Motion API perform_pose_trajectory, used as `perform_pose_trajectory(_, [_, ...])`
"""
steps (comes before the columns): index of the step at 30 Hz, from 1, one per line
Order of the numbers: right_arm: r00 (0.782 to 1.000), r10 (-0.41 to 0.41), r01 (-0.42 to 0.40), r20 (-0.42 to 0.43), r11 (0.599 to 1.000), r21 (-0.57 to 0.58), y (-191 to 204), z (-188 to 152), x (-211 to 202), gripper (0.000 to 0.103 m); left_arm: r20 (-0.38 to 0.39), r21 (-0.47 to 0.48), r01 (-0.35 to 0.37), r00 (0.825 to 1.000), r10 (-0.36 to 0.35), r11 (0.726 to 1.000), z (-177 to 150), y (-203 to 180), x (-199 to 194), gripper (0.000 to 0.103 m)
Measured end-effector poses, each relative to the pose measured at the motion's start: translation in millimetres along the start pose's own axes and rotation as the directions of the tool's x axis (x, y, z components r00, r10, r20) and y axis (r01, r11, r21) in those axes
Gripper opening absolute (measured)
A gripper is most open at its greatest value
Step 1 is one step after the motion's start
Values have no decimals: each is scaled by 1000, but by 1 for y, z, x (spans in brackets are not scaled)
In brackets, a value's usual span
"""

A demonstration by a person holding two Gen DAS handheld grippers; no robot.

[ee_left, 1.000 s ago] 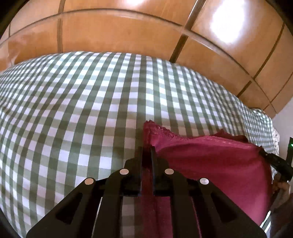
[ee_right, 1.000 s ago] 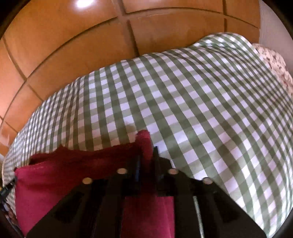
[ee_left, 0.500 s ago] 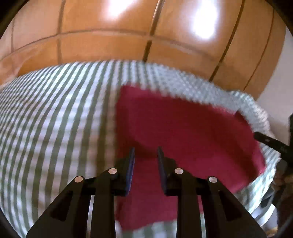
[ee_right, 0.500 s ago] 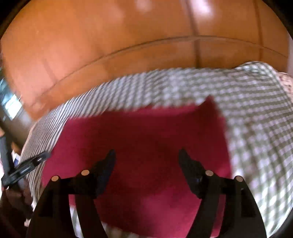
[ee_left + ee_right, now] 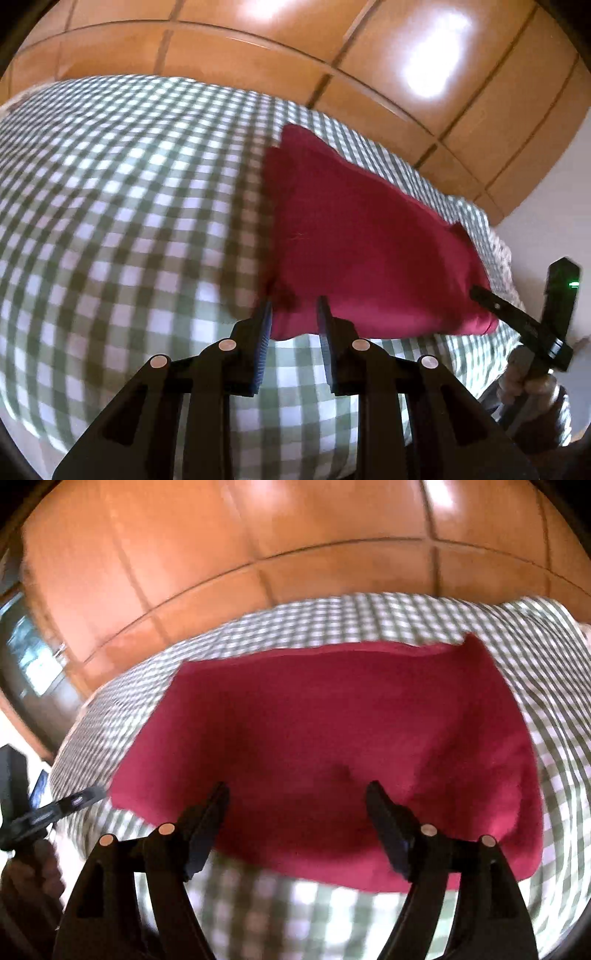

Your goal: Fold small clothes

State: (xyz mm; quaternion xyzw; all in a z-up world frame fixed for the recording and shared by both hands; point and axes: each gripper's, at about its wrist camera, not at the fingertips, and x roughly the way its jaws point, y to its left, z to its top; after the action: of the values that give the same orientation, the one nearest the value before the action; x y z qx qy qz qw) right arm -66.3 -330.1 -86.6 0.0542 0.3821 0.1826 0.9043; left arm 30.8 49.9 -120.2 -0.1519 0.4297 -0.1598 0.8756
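A dark red garment (image 5: 354, 236) lies folded flat on the green and white checked cloth (image 5: 122, 206); it fills the middle of the right wrist view (image 5: 332, 738). My left gripper (image 5: 293, 310) is open and empty, its fingertips just above the garment's near left corner. My right gripper (image 5: 297, 794) is open wide and empty, above the garment's near edge. The right gripper also shows at the right edge of the left wrist view (image 5: 517, 321), and the left one at the left edge of the right wrist view (image 5: 55, 808).
The checked cloth (image 5: 554, 686) covers a table or bed. Glossy wooden cabinet panels (image 5: 369, 55) stand behind it. A white wall (image 5: 554, 206) is at the right, and a window or dark opening (image 5: 29, 653) at the left of the right wrist view.
Both grippers let go of the red garment, opened and drew back. The garment now lies folded flat on the cloth.
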Motion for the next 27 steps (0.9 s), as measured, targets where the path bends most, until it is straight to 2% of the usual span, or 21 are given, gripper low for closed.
perform_pose_trajectory(2, [999, -35, 34, -20, 998, -43, 6, -8, 8, 75, -20, 23, -42, 999, 43, 999, 0, -4, 12, 23])
perform_pose_trajectory(4, [994, -65, 61, -92, 997, -41, 0, -21, 25, 74, -31, 51, -114, 993, 116, 992, -2, -4, 23, 23])
perform_pose_trajectory(5, [991, -77, 72, -112, 996, -45, -3, -29, 32, 74, -37, 54, -120, 992, 122, 991, -5, -2, 25, 23])
perform_pose_trajectory(8, [996, -45, 43, -75, 999, -21, -13, -43, 27, 73, -45, 28, -118, 992, 119, 993, -10, 6, 22, 28])
perform_pose_trajectory(12, [995, -52, 52, -86, 999, -9, -11, -35, 27, 73, -9, 65, -186, 982, 187, 980, -8, -7, 10, 33])
perform_pose_trajectory(14, [996, -39, 40, -86, 999, 9, -12, -27, 17, 73, 18, 88, -193, 981, 192, 977, -5, -15, 3, 33])
perform_pose_trajectory(15, [997, -35, 37, -70, 999, 24, -14, -26, 9, 73, 33, 101, -197, 980, 195, 975, -4, -20, 0, 41])
perform_pose_trajectory(16, [999, -42, 44, -35, 998, 47, -22, -21, -4, 74, 53, 118, -202, 979, 197, 972, -2, -25, -4, 49])
perform_pose_trajectory(20, [985, -167, 159, 48, 976, 146, -64, -8, -41, 74, 92, 173, -209, 976, 196, 963, 8, -44, -7, 50])
perform_pose_trajectory(21, [978, -201, 189, 53, 966, 175, -76, -7, -47, 74, 96, 185, -210, 976, 195, 960, 9, -48, -6, 50])
perform_pose_trajectory(23, [962, -271, 254, 34, 935, 249, -103, -4, -51, 67, 93, 204, -207, 977, 191, 957, 9, -54, -3, 50])
perform_pose_trajectory(24, [959, -281, 263, 25, 922, 285, -115, -3, -50, 63, 91, 213, -205, 978, 189, 955, 9, -57, -3, 50])
perform_pose_trajectory(27, [963, -270, 250, 1, 896, 367, -141, -4, -43, 60, 83, 241, -207, 978, 192, 948, 9, -64, 2, 50])
